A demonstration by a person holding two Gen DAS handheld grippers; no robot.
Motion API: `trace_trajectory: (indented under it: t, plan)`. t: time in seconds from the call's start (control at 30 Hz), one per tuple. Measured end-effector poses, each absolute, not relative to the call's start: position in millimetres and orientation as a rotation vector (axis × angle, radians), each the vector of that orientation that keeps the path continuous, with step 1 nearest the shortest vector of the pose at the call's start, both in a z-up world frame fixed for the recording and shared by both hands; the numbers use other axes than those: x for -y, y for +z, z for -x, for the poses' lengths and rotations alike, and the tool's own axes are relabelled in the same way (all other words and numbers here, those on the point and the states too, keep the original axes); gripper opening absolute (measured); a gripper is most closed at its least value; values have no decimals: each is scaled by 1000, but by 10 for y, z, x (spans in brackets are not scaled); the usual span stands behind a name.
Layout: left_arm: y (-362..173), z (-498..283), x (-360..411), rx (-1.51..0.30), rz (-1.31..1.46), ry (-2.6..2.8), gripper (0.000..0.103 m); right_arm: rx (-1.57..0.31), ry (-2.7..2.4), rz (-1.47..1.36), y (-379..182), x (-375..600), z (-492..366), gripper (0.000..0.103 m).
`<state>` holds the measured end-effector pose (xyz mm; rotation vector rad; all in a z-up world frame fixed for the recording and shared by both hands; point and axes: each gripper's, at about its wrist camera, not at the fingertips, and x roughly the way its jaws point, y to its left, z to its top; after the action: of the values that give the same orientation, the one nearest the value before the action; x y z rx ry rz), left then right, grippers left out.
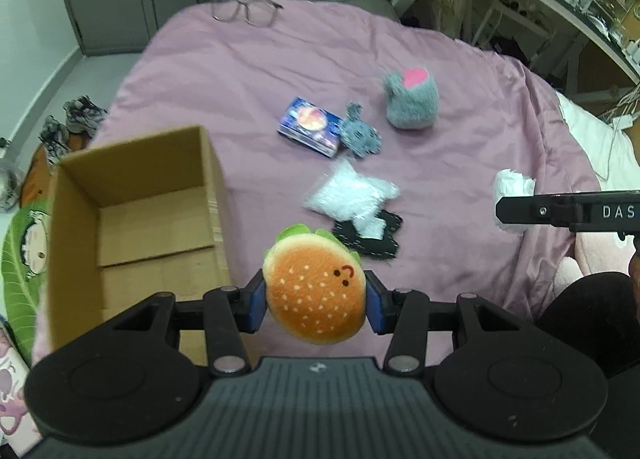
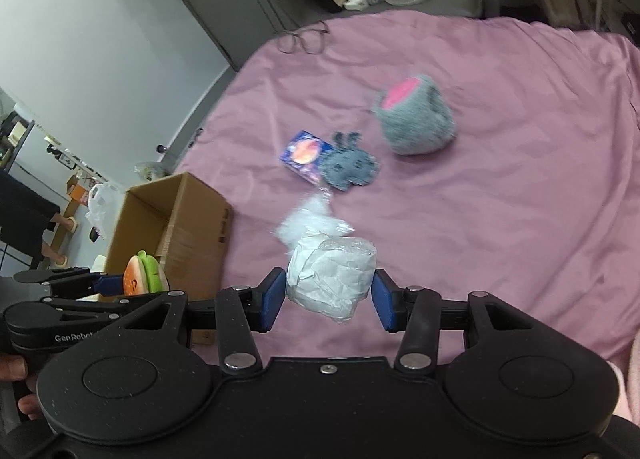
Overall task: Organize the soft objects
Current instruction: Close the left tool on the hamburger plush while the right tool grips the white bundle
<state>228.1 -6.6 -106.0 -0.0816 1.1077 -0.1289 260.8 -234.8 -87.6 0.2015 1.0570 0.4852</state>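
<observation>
So right now I've got my left gripper [image 1: 316, 301] clamped on the burger plush [image 1: 315, 287], blue pads squeezing it from both sides, bun face up. The cardboard box [image 1: 80, 195] sits just to the left of it on the pink bedspread [image 1: 460, 147], open top, nothing I can see inside. That's the bit that matters: the box lies left and a little forward of the burger, so I figure the next move is a short sideways carry over the near wall and then let go. The left hand is clearly the nearer one to the box.

My right gripper [image 2: 330, 295] is around a white wrapped bundle [image 2: 332, 279]. The left pad looks like it's touching, but there's a sliver of gap at the right pad, so I honestly can't tell if it's properly gripped or just straddled. It's well to the right of the box, with the left gripper in between, so that one probably waits its turn.

Out on the bed: the grey plush with the pink patch [image 1: 410, 99], a small flat grey plush [image 1: 358, 131] touching a blue printed packet [image 1: 310, 127], and a clear plastic bag [image 1: 352, 195] partly over a black fabric piece [image 1: 370, 237].
</observation>
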Motion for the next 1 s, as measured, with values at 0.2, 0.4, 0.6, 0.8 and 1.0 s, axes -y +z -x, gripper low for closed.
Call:
trace_trajectory:
  t: [0.2, 0.4, 0.6, 0.8, 1.0]
  plan:
    - [-903, -2158, -276, -1055, 109, -95, 47, -1009, 522, -157, -724, 2006, -2496, 46]
    - [-861, -2031, -589, -1024, 138, -78, 47, -970, 552, -119, -635, 1641, -2361, 46]
    - [-852, -1936, -907, -1007, 145, -61, 47, -934, 575, -83, -600, 1289, -2247, 46]
    - [-881, -1859, -1171, -990, 164, -57, 47, -913, 592, -82, -611, 1041, -2185, 46]
    - [-981, -1800, -1395, -993, 196, -58, 47, -902, 601, -62, -570, 782, -2079, 46]
